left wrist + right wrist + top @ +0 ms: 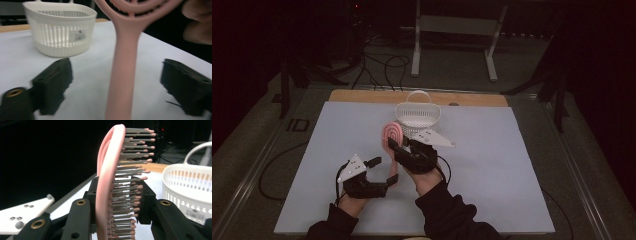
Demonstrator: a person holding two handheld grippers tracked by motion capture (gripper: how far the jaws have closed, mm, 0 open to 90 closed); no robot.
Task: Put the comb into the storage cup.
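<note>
Here the right tool [117,215] clamps the pink hairbrush [110,177]; the left tool [117,87] gapes; the basket [60,32] label is unreadable.

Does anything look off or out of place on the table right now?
Nothing stands out. The pink hairbrush is intact, gripped at its head by the right gripper, with its handle between the open jaws of the left gripper, untouched. The white basket stands upright on the table.

Wood table [362,96]; pale sheet [492,180] over top; white basket [418,117] on sheet, far-ctr.
</note>
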